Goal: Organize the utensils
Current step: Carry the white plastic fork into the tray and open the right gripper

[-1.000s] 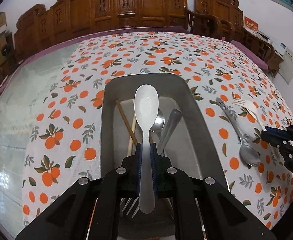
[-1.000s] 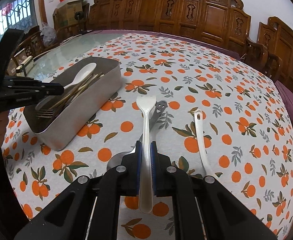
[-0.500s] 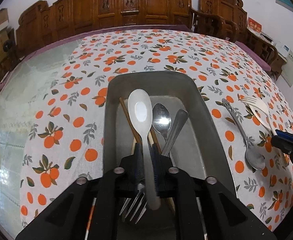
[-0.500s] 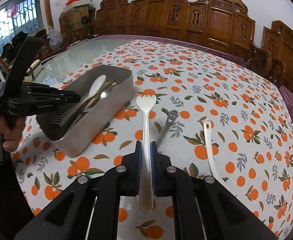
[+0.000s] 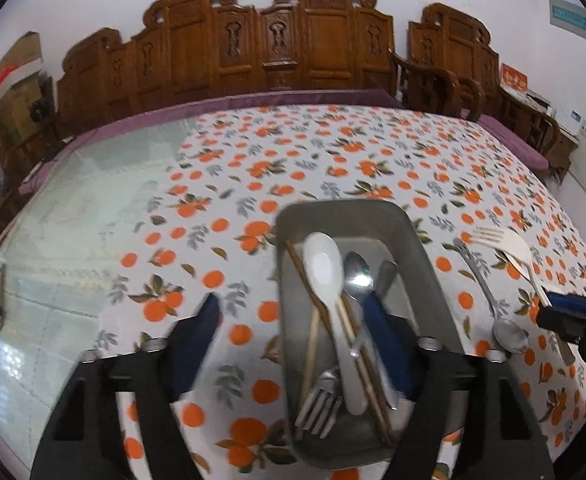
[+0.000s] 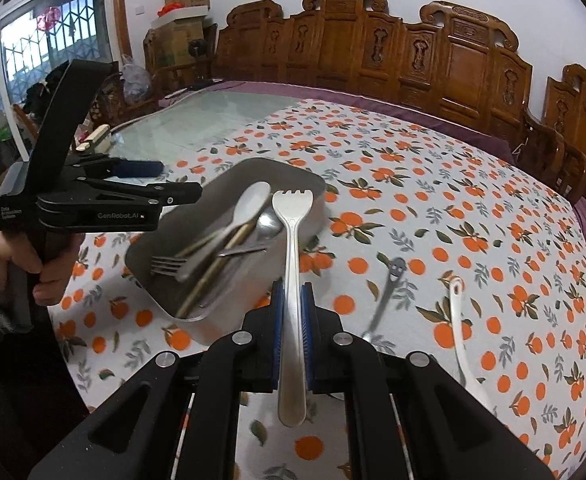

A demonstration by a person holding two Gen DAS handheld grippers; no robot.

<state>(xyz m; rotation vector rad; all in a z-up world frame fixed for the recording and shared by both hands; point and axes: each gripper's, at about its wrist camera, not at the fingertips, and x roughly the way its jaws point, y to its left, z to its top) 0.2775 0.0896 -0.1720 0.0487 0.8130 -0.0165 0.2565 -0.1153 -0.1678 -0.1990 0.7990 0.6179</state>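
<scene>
My left gripper (image 5: 289,320) hovers over the near end of the grey metal tray (image 5: 341,206), and its jaws are opening with nothing between them. A white spoon (image 5: 325,276) lies loose in the tray on top of chopsticks, a fork and metal spoons. My right gripper (image 6: 291,300) is shut on the handle of a metal fork (image 6: 293,240), held in the air just right of the tray (image 6: 313,184). The right wrist view shows the left gripper (image 6: 173,180) from the side, above the tray's left edge, with a hand on its grip.
A metal spoon (image 6: 393,276) and a white spoon (image 6: 459,320) lie on the orange-print tablecloth to the right of the tray. Bare glass tabletop (image 5: 73,240) extends left of the cloth. Carved wooden chairs line the far side.
The left gripper let go of the white spoon, which dropped into the tray, then opened wide and lifted back. The right gripper carried the fork up and left, toward the tray.
</scene>
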